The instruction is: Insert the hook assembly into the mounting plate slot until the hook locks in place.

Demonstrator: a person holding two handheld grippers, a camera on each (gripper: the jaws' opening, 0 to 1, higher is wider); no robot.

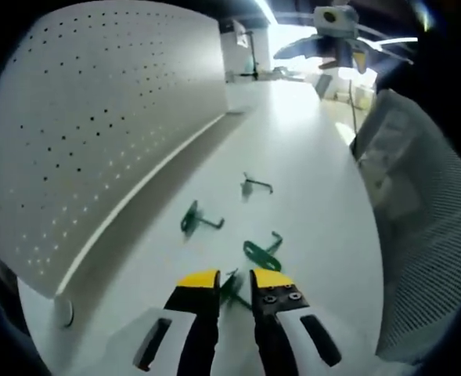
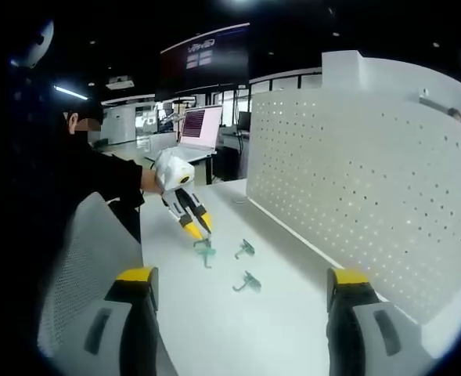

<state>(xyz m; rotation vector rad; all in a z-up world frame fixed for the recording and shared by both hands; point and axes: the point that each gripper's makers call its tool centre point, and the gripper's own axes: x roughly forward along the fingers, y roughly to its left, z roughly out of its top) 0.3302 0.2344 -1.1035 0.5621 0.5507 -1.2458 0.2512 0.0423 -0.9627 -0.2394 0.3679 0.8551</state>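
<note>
A white pegboard mounting plate (image 1: 97,133) (image 2: 355,180) stands along one side of the white table (image 1: 308,157). Several green hooks lie on the table: one (image 1: 199,219) near the board, one (image 1: 261,251) just ahead of my left jaws, and a darker one (image 1: 255,186) farther off. My left gripper (image 1: 235,279) has its yellow-tipped jaws drawn close around another green hook (image 1: 232,288). In the right gripper view the left gripper (image 2: 199,227) points down at that hook (image 2: 205,249). My right gripper (image 2: 242,276) is open and empty, well short of two loose hooks (image 2: 244,249) (image 2: 250,283).
A mesh chair back (image 1: 426,235) (image 2: 81,258) stands along the table's edge opposite the pegboard. A person in dark clothes (image 2: 81,172) holds the left gripper. An open laptop (image 2: 199,125) sits at the table's far end. The right gripper (image 1: 340,47) hangs far off above the table.
</note>
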